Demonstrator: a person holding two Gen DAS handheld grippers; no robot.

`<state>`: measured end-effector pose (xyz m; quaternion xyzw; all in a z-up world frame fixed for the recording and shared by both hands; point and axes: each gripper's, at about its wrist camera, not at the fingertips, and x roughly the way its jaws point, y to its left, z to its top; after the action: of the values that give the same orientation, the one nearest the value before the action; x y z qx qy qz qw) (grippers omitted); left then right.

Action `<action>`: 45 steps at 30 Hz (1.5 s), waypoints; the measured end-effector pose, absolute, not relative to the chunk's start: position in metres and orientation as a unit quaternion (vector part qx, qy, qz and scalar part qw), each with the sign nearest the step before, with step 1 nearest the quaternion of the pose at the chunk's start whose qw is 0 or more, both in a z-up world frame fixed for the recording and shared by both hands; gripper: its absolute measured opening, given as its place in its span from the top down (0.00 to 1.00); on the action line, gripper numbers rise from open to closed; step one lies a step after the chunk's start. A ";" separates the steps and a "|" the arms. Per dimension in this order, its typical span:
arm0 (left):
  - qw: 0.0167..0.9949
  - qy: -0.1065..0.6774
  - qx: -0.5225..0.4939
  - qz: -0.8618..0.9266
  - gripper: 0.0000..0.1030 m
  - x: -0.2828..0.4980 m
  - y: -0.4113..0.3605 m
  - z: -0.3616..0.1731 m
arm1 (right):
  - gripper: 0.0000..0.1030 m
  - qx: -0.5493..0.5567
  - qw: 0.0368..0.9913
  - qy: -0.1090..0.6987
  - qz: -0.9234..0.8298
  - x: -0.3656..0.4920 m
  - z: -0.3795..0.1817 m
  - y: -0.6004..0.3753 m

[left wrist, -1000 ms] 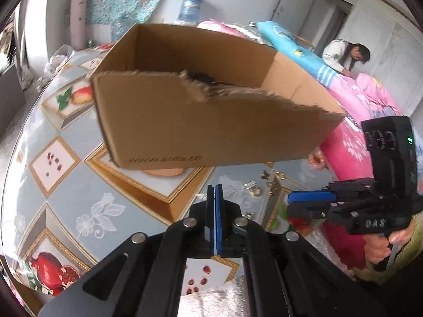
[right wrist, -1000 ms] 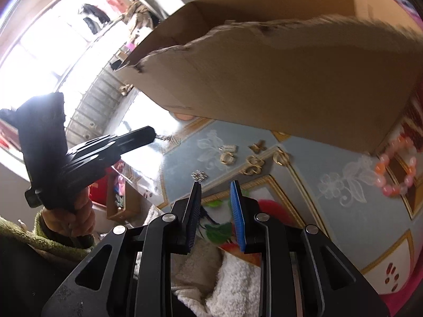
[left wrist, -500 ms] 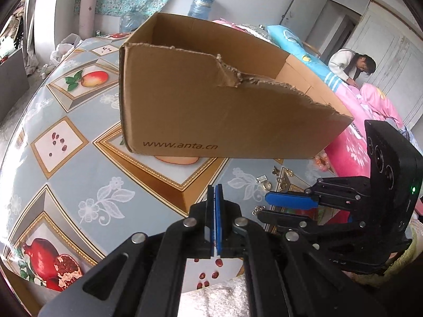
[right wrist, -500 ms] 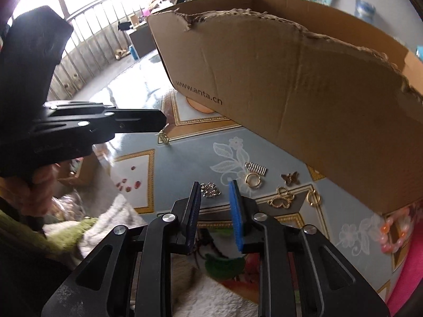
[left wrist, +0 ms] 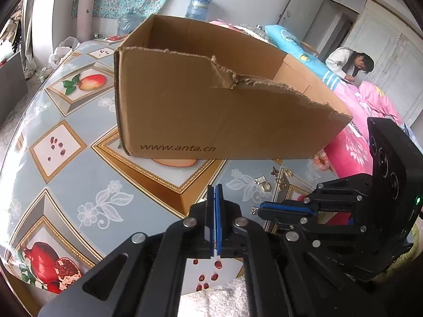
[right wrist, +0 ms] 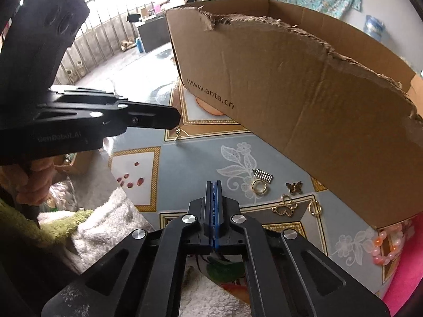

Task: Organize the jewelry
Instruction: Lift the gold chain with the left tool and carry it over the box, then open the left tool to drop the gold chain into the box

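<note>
A torn cardboard box (left wrist: 211, 113) stands on the patterned table; it also shows in the right wrist view (right wrist: 304, 100). Small gold jewelry lies in front of it: a ring (right wrist: 259, 186), a comb-like clip (right wrist: 263, 176), a butterfly charm (right wrist: 294, 187), a butterfly outline (right wrist: 286, 208), a hoop (right wrist: 314, 207). A pink bead bracelet (right wrist: 386, 245) lies at the right edge. My left gripper (left wrist: 214, 189) is shut; a small gold chain (right wrist: 177, 134) hangs at its tip (right wrist: 175, 117). My right gripper (right wrist: 214, 185) is shut, with a small metal piece (left wrist: 253, 210) showing at its tip (left wrist: 260, 207).
The table (left wrist: 66, 163) has a fruit-pattern cloth and a rounded edge. A pink bed (left wrist: 370, 132) and a person (left wrist: 349, 64) are at the far right. Water bottles (left wrist: 198, 2) stand behind the box. White towel (right wrist: 105, 227) lies below the table edge.
My right gripper has shut; it was open half a second ago over a small gold piece that is gone from the table. Both views have swung, and the box looks smaller.
</note>
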<state>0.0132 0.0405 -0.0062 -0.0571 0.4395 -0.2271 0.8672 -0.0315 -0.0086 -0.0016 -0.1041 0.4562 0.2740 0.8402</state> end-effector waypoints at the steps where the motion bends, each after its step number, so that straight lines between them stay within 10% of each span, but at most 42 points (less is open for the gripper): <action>1: 0.868 0.438 -0.056 -0.227 1.00 0.013 0.040 -0.005 | 1.00 -0.102 0.841 0.455 0.274 -0.031 0.002 -0.014; 33: 0.893 0.316 -0.063 -0.315 1.00 0.003 0.029 0.122 | 1.00 0.039 0.890 0.326 0.318 -0.006 0.136 -0.089; 45: 0.839 0.435 -0.062 -0.323 1.00 0.132 -0.024 0.106 | 1.00 0.058 0.845 0.454 0.276 0.108 0.124 -0.107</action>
<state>0.1319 -0.0245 0.1064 -0.0621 0.4346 -0.3225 0.8386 0.1076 -0.1074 0.1239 0.0576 0.4540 0.2765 0.8451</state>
